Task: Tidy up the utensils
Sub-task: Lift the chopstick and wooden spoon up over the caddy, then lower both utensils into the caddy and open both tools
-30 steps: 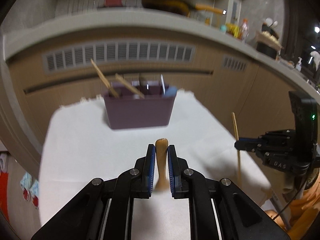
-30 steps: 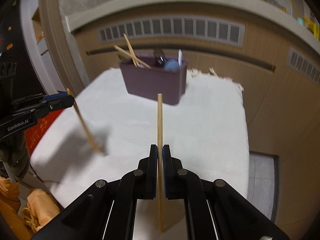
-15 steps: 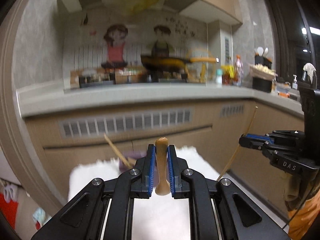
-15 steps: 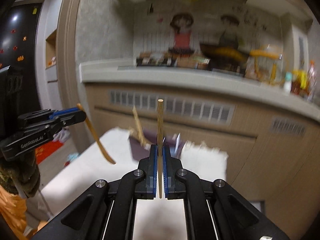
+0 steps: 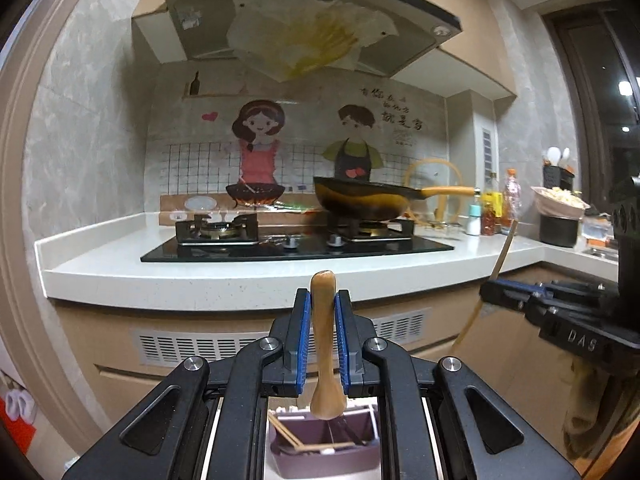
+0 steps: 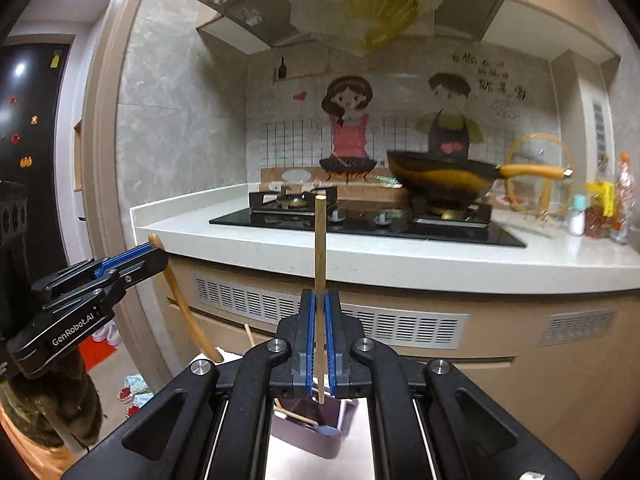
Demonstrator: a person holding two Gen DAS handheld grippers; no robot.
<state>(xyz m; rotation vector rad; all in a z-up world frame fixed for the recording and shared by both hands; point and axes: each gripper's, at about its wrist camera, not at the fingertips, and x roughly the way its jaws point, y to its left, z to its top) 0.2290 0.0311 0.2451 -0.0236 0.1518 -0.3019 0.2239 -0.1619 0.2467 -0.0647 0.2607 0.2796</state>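
Note:
My left gripper is shut on a wooden spoon, held upright high above the purple utensil caddy seen low between the fingers. The caddy holds chopsticks and other utensils. My right gripper is shut on a single wooden chopstick, held upright above the same caddy. The right gripper shows at the right of the left wrist view. The left gripper shows at the left of the right wrist view with the spoon hanging down.
A white kitchen counter with a gas hob and a wok stands ahead. Vented cabinet fronts lie below it. The caddy stands on a white-covered table. A door frame rises at the left.
Both grippers have risen and tilted up with their utensils. The table and caddy have dropped to the bottom of both views, and the counter and hob now fill them.

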